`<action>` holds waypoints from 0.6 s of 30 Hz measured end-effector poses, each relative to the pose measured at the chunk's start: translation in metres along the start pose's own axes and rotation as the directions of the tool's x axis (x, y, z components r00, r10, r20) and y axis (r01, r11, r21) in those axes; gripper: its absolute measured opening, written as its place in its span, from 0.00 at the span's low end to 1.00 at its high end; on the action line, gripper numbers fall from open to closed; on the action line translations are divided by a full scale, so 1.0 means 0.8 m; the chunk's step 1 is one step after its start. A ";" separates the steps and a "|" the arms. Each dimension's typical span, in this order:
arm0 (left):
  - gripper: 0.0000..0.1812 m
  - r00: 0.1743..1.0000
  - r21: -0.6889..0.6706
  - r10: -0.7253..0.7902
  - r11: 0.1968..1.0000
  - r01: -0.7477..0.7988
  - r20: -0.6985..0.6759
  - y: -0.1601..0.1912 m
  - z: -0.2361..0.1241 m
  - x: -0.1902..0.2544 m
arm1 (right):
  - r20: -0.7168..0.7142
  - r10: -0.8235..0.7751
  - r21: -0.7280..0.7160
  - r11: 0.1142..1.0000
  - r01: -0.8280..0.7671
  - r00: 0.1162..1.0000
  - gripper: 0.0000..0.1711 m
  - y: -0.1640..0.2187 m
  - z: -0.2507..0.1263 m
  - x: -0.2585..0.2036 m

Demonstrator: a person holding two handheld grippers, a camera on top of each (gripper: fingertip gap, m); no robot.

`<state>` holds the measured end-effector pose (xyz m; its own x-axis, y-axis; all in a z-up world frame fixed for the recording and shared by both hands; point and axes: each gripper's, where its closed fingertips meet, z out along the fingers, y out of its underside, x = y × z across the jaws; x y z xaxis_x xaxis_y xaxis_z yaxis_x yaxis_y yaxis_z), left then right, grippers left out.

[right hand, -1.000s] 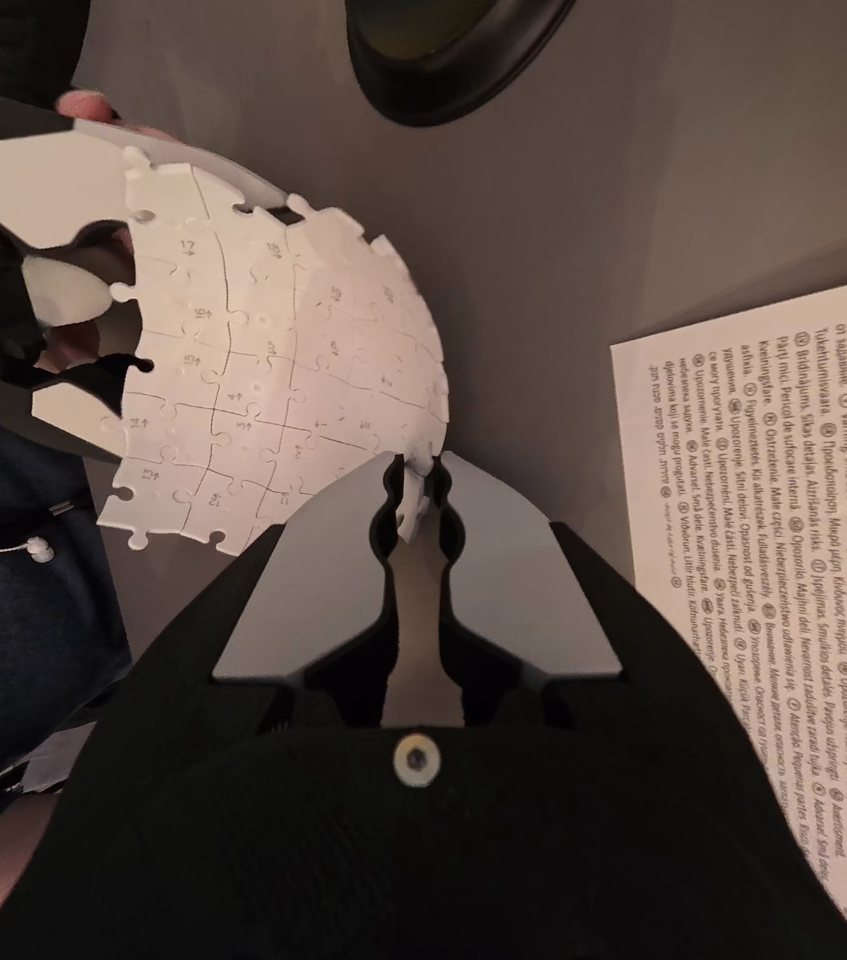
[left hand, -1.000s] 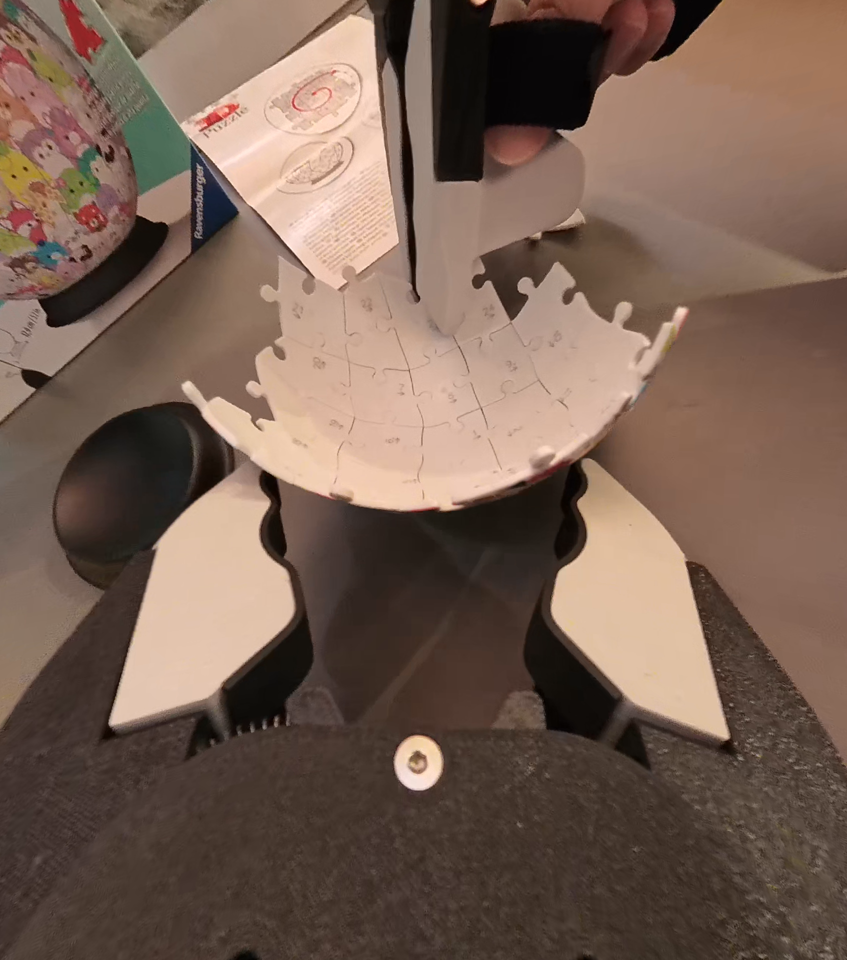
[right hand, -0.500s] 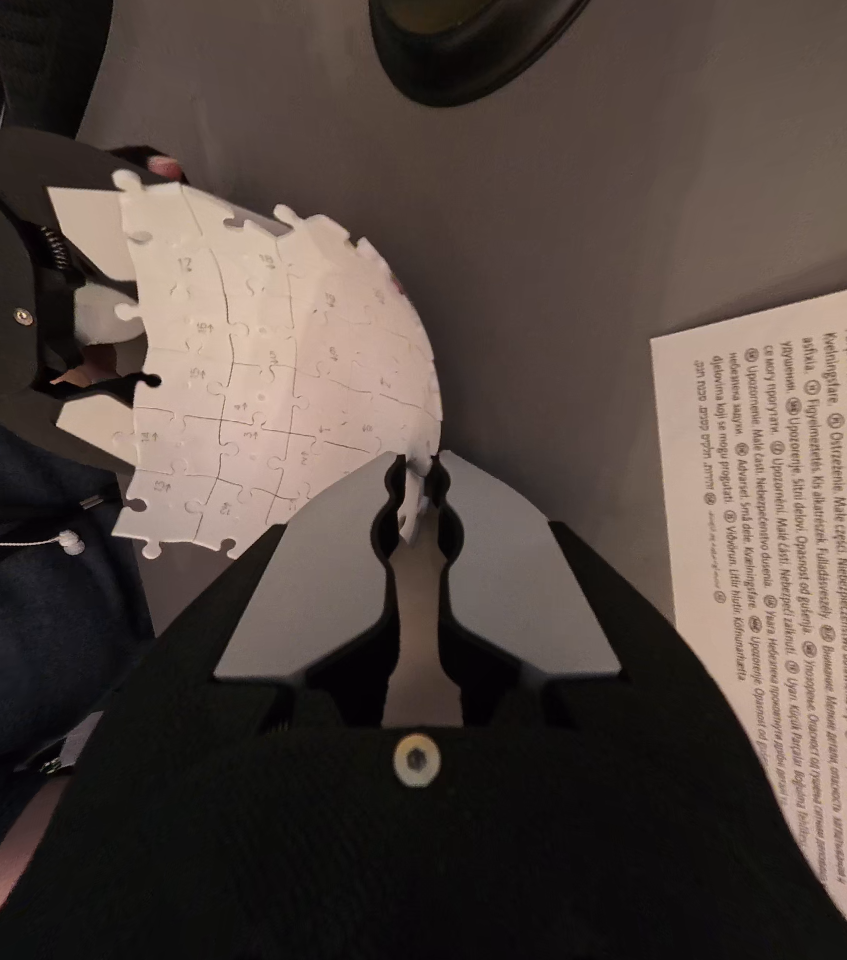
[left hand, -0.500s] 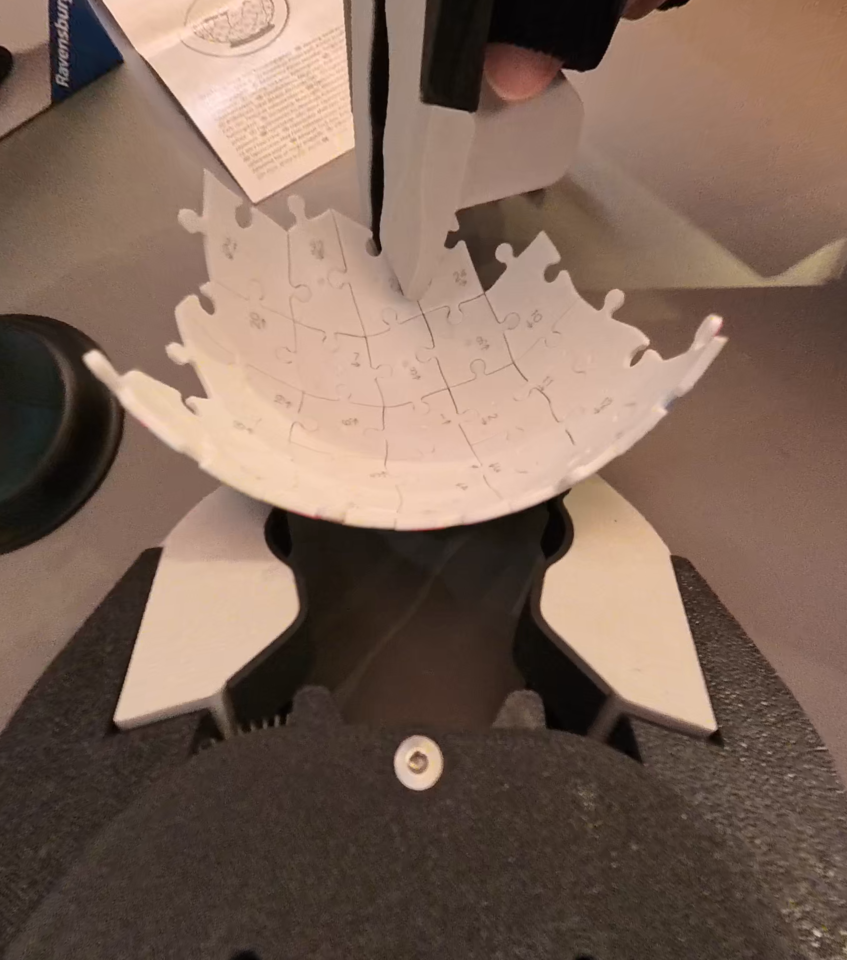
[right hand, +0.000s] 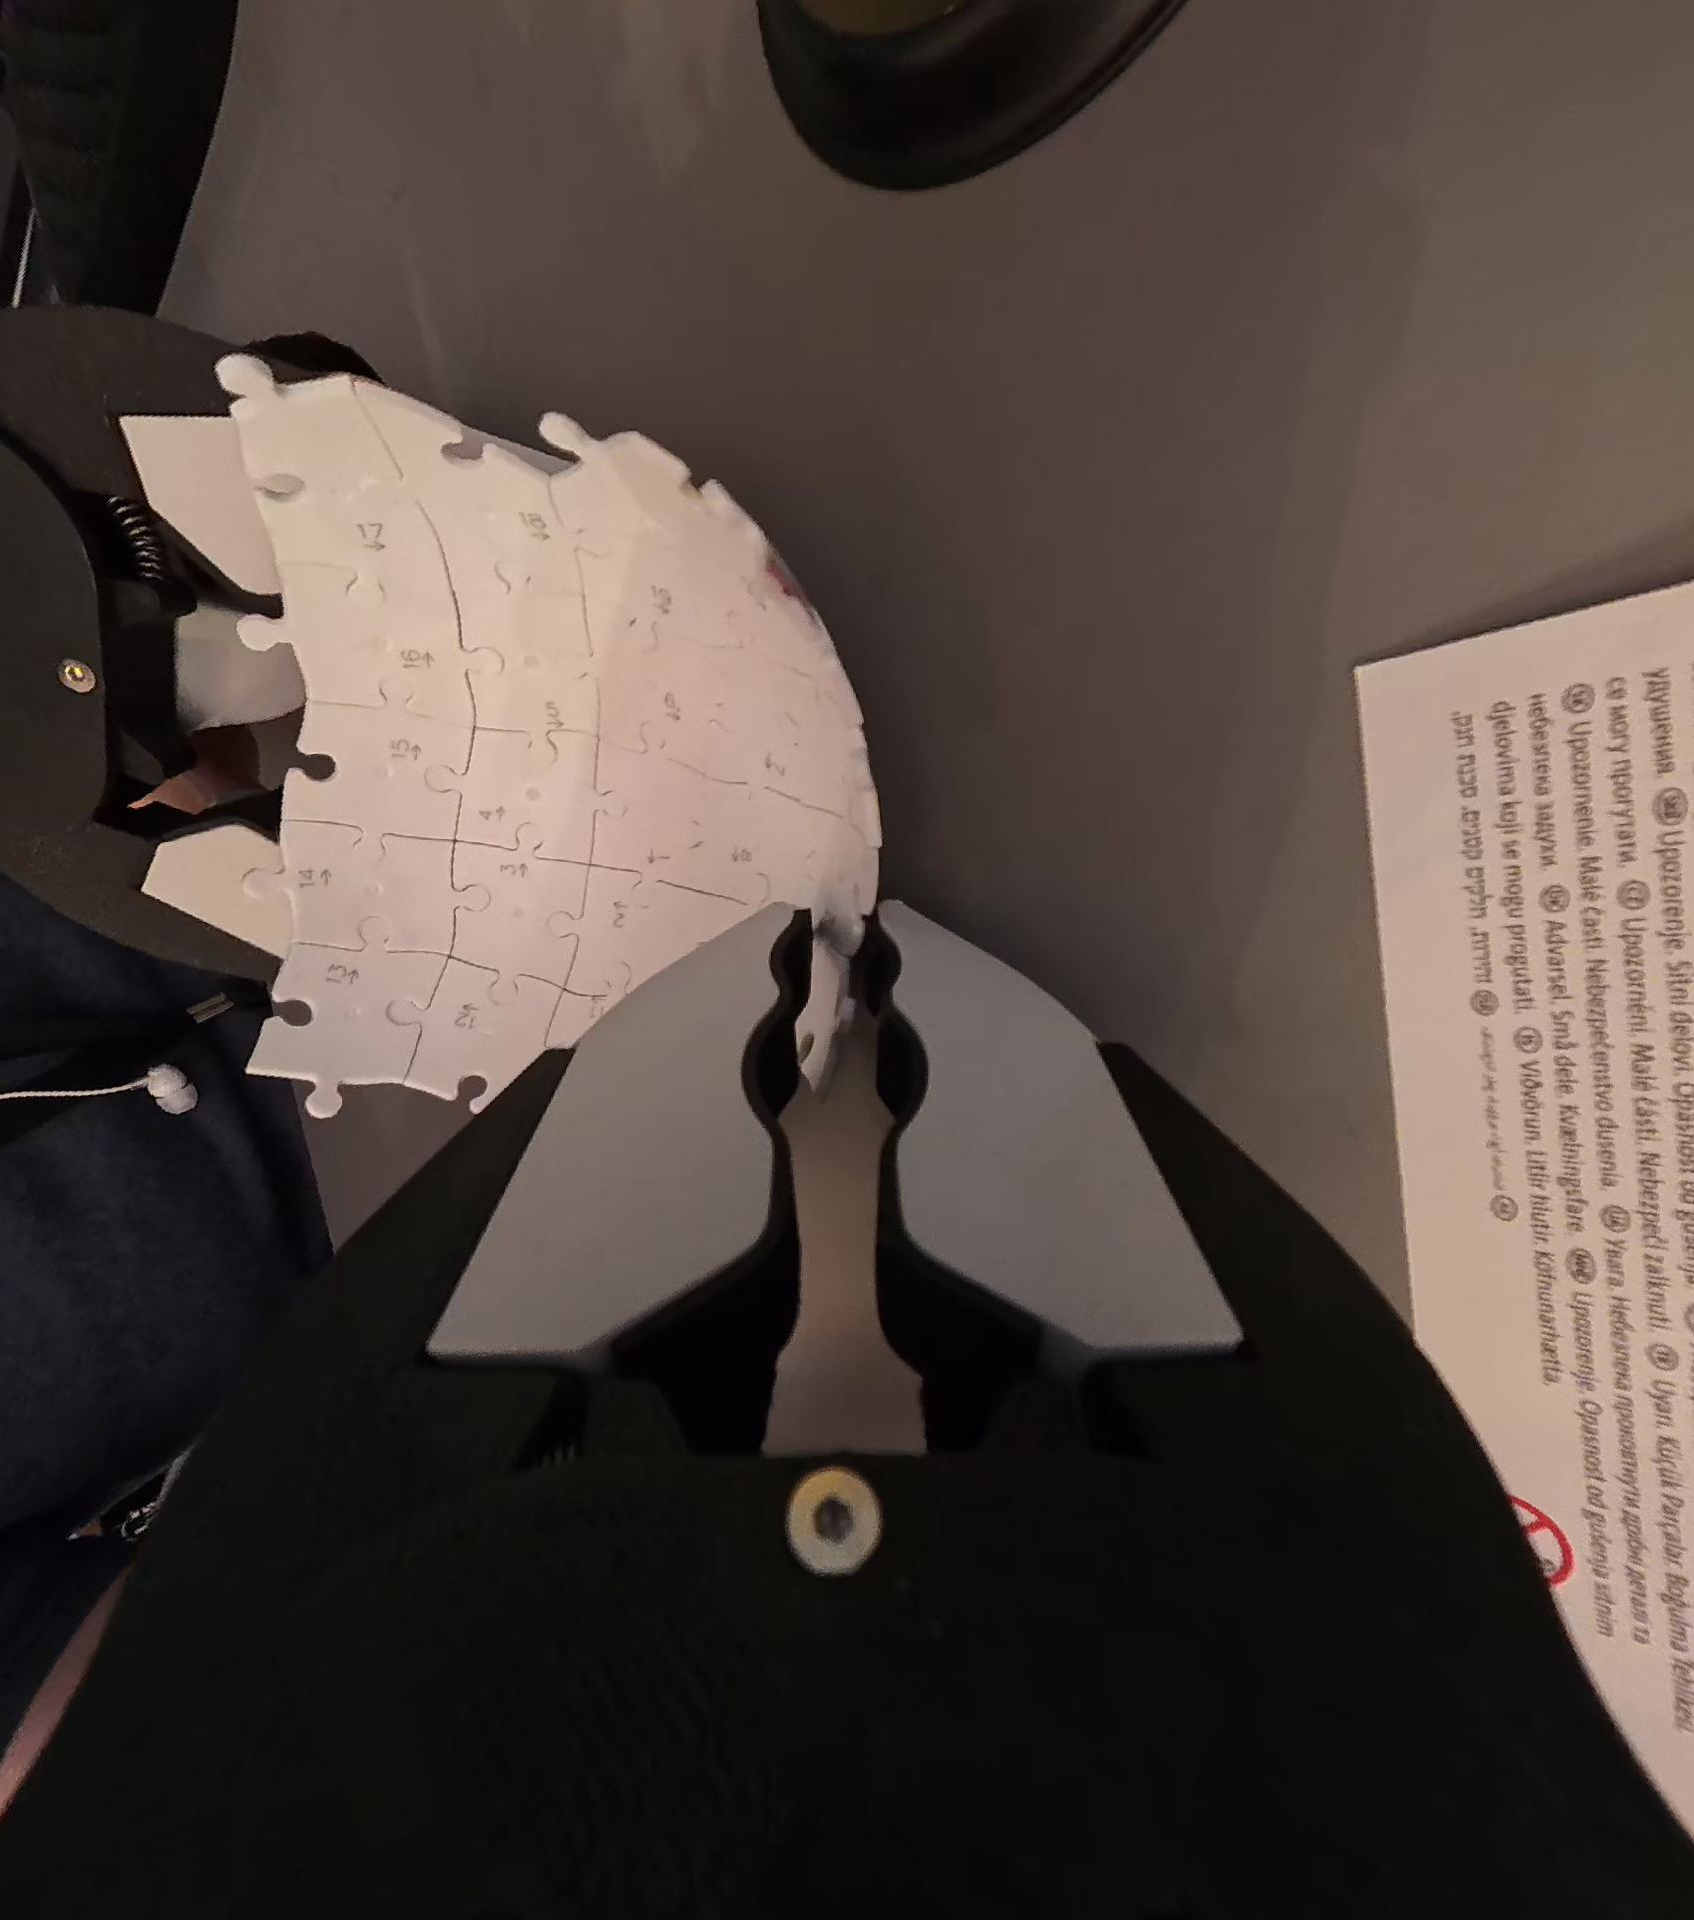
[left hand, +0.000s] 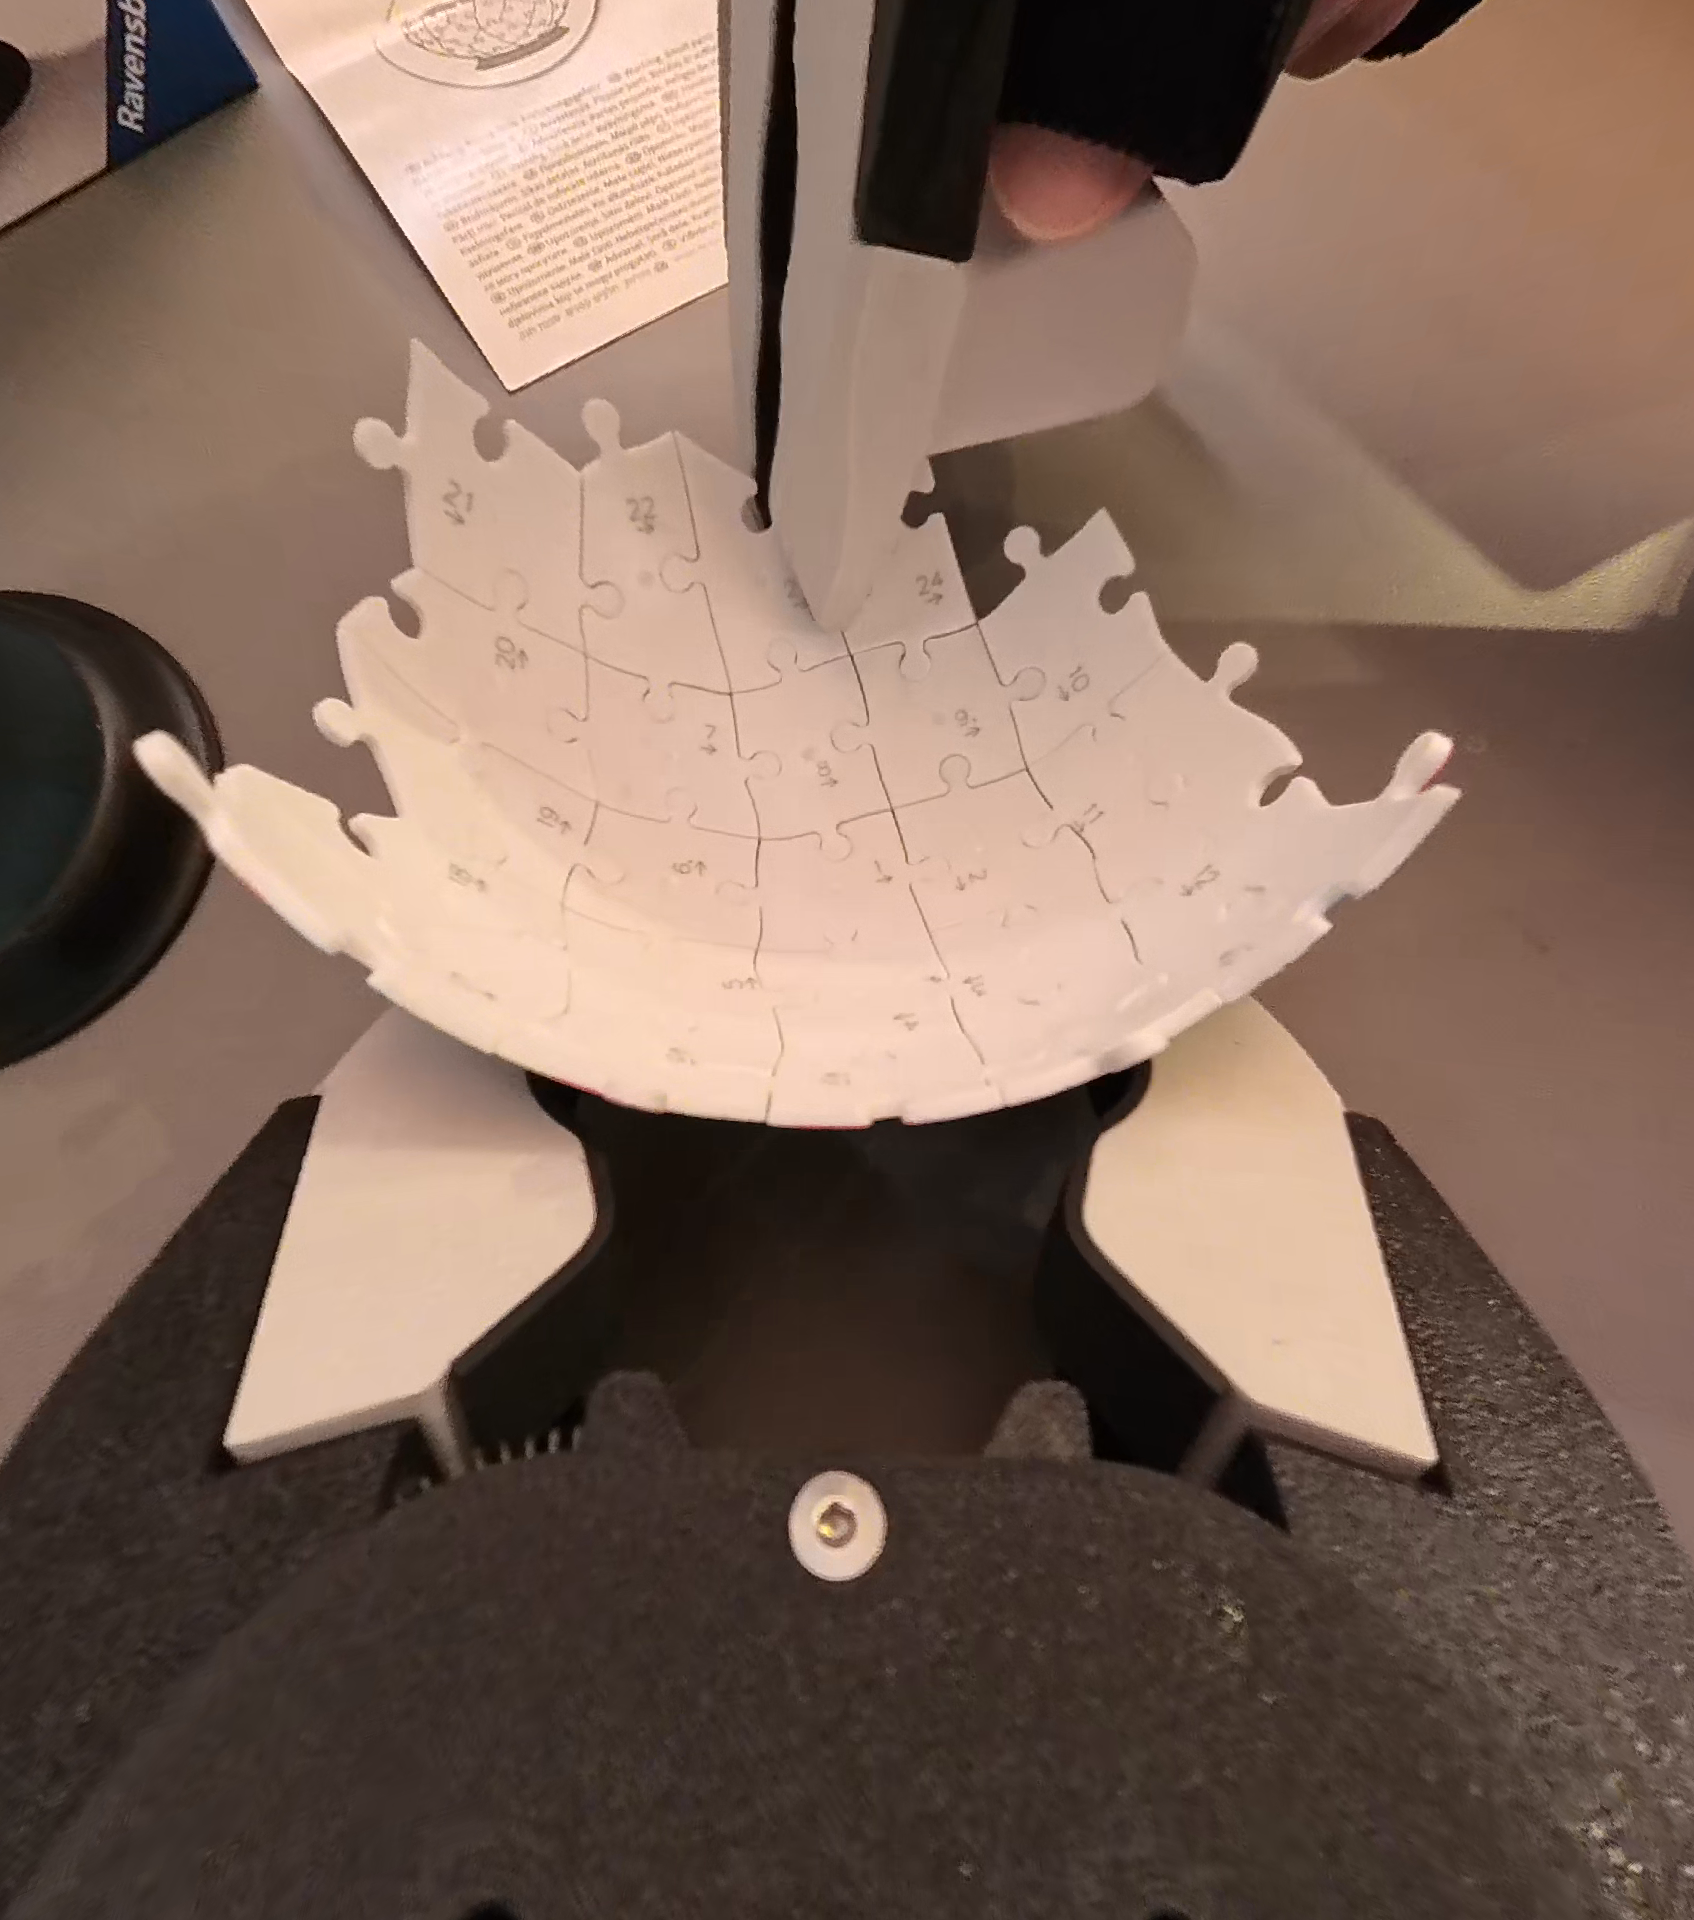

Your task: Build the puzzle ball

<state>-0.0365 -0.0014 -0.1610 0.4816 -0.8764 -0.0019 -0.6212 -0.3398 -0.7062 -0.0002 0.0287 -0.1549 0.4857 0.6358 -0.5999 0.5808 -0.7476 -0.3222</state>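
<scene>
A partly built puzzle ball shell (left hand: pixel 801 831), a white bowl of numbered pieces, sits across the tips of my left gripper (left hand: pixel 838 1117). The jaws stand wide and grip the shell's near edge from both sides. My right gripper (right hand: pixel 832 935) is shut on a single white puzzle piece (right hand: pixel 827 1003) at the rim of the shell (right hand: pixel 552 748). In the left wrist view the right gripper (left hand: pixel 812 582) comes down from above onto the shell's far rim. The left gripper (right hand: pixel 199 675) shows at the left of the right wrist view.
A black round stand (left hand: pixel 12 831) lies on the grey table left of the shell; it also shows in the right wrist view (right hand: pixel 957 83). A printed instruction sheet (left hand: pixel 562 187) lies behind and also shows in the right wrist view (right hand: pixel 1601 1039). The puzzle box corner (left hand: pixel 168 83) is at the far left. About 6 centimeters separates my left fingertips from my right.
Both grippers have moved together with the shell. The box and stand have slid toward the left edge of the left wrist view. The right gripper stays shut on the piece at the rim.
</scene>
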 end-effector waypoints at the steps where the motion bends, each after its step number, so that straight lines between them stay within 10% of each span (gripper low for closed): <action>1: 0.54 1.000 0.000 0.000 1.000 0.000 0.000 0.000 0.000 0.000 | 0.002 0.000 0.000 1.000 0.000 1.000 0.06 0.000 0.000 0.000; 18: 0.49 1.000 0.038 -0.013 0.999 0.012 0.004 -0.007 -0.003 -0.009 | -0.100 -0.069 0.013 0.997 0.070 0.993 0.19 -0.006 -0.011 0.005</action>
<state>-0.0380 0.0056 -0.1554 0.4920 -0.8706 0.0040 -0.5912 -0.3374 -0.7326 0.0047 0.0366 -0.1497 0.5075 0.7018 -0.4999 0.6052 -0.7033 -0.3729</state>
